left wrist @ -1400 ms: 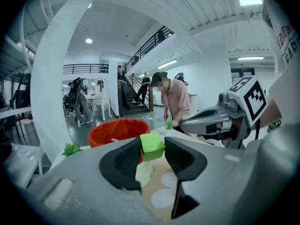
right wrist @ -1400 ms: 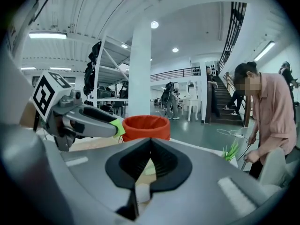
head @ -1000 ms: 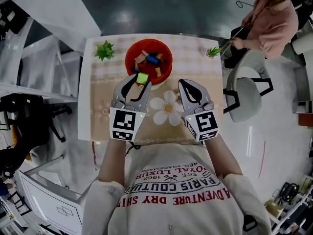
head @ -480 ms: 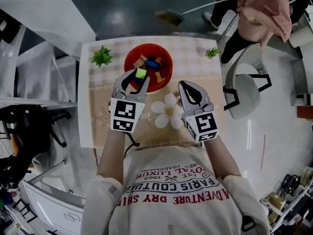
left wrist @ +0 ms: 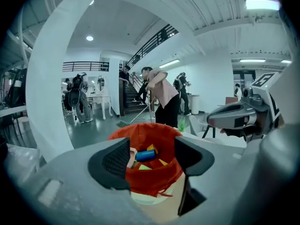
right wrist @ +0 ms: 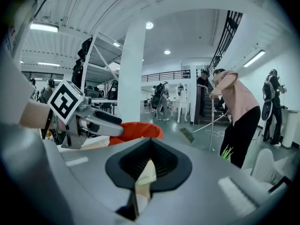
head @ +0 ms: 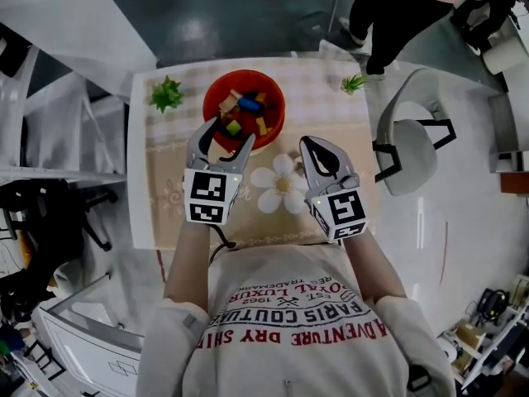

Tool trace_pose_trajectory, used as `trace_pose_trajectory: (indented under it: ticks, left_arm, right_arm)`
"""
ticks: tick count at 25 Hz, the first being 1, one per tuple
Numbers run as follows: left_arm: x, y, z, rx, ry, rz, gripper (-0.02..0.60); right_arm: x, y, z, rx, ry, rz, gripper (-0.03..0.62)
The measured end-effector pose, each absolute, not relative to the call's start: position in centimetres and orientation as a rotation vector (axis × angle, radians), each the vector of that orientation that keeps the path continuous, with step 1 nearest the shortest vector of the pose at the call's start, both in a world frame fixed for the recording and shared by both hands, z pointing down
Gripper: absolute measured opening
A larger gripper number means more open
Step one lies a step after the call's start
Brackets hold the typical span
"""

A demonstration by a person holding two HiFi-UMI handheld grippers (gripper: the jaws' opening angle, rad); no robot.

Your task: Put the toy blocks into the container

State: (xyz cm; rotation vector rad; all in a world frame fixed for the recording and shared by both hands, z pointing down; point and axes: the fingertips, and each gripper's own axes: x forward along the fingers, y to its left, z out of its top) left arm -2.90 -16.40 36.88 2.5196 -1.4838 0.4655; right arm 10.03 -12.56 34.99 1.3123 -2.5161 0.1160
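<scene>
**Left claw open at the bowl, right claw closed beside it**

At the far left corner of the white table with a beige checked cloth (head: 322,106) stands a small green artificial plant (head: 166,94). Next to it is the round red container (head: 277,106), and the coloured toy blocks (head: 241,112) lie inside it in a loose heap (one of them is a blue cylinder (left wrist: 145,155)). The left gripper (head: 229,132) has its tips at the near rim of this container. Its jaws have just been opening and now stand apart. Nothing is between the pads, and through the gap only the container with its blocks is seen.

In the middle of the cloth lies a white flower-shaped mat with a yellow centre (head: 279,184), between the two grippers. The right gripper (head: 312,145) is just beside the mat, with its jaws together and nothing in them.

At the far right corner is a second small green plant (head: 354,82). A white chair (head: 409,160) stands beyond the right edge of the table.
</scene>
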Motion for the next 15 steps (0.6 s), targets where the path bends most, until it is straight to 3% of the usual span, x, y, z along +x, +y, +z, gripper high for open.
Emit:
trace_pose_trajectory:
  ticks: [9, 15]
  left_arm:
    - [5.2, -12.9, 34.9, 2.664, -1.357, 0.362, 0.302]
    - [11.7, -9.4, 38.3, 2.752, -1.107, 0.459, 0.302]
  right_arm:
    - [15.0, -10.7, 35.8, 1.36, -2.489, 0.151, 0.002]
    - [18.1, -9.4, 38.0, 1.337, -2.456, 0.221, 0.002]
